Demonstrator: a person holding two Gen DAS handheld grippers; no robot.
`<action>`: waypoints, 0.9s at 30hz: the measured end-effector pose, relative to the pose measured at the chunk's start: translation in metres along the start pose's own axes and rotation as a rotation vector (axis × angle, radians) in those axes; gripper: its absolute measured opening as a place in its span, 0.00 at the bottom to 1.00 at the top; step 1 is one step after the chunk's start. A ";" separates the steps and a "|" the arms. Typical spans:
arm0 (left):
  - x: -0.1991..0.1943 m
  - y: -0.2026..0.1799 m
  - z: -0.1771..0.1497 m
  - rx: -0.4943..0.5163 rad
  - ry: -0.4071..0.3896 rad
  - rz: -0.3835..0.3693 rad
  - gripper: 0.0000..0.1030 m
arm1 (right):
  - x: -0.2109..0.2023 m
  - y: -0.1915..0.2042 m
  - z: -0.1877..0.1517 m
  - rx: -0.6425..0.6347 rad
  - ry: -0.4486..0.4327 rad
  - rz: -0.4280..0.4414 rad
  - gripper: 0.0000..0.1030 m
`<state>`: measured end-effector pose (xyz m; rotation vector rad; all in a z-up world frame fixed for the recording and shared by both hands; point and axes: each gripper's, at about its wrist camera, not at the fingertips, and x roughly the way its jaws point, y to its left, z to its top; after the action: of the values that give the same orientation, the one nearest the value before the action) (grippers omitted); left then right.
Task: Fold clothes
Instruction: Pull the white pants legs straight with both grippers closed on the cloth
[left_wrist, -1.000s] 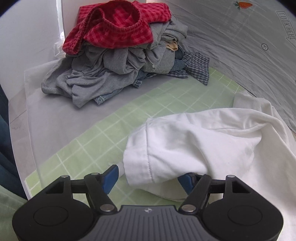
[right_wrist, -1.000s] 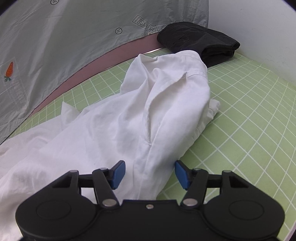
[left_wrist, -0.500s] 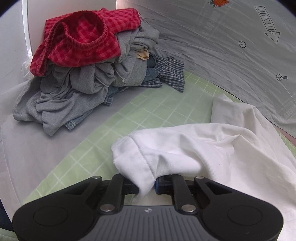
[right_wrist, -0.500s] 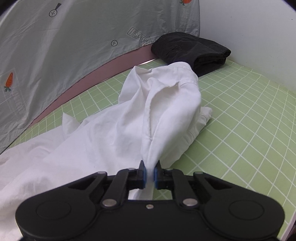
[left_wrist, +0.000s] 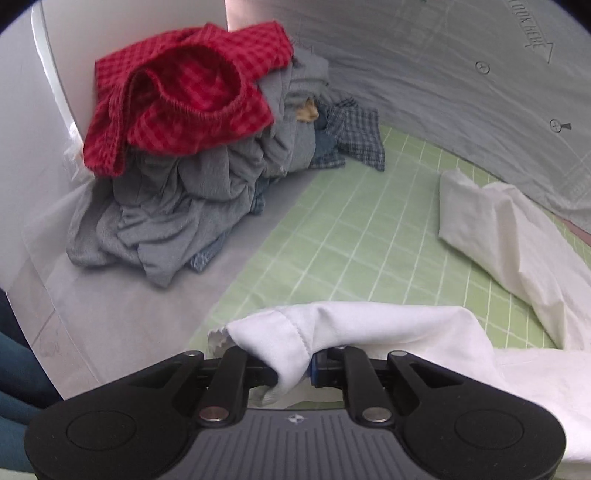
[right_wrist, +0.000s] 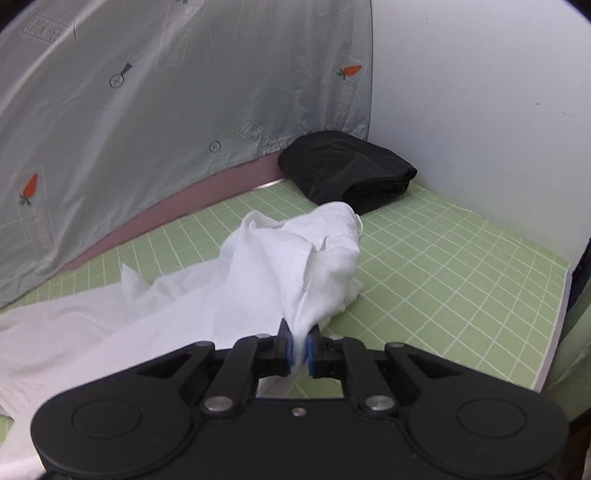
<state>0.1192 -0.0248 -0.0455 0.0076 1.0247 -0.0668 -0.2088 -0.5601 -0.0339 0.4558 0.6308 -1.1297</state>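
Garment, white (left_wrist: 413, 332): we record it spread across the green grid mat (left_wrist: 354, 236) on the desk, one hemmed edge bunched and raised off the mat. Left gripper (left_wrist: 291, 369): jaws clenched on that hemmed edge, cloth folding over the near finger. Right gripper (right_wrist: 295, 349): jaws clenched on a pinch of the same white garment (right_wrist: 288, 266), the fabric rising in a crumpled peak ahead of the blue pads (right_wrist: 309, 350).

Pile of unfolded clothes (left_wrist: 207, 177): we note grey pieces, a blue checked piece and red checked shorts (left_wrist: 184, 92) on top, heaped at the far left beside the mat, well apart from the white garment.

Folded black garment (right_wrist: 347, 171): on the far corner of the mat, just behind the raised white peak.

Grey printed sheet (right_wrist: 147, 92): hung along the back, with carrot motifs.
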 end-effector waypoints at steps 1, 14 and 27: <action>-0.002 0.002 -0.001 -0.006 -0.003 -0.005 0.15 | 0.005 -0.004 -0.009 0.006 0.030 -0.014 0.07; -0.038 0.001 0.007 0.028 -0.148 -0.074 0.15 | 0.000 -0.021 -0.054 -0.031 0.105 -0.091 0.07; 0.019 0.056 -0.031 -0.007 0.200 -0.017 0.31 | -0.001 -0.035 -0.089 -0.028 0.173 -0.123 0.15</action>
<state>0.1061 0.0308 -0.0791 -0.0012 1.2248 -0.0793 -0.2620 -0.5162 -0.0996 0.4990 0.8344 -1.2045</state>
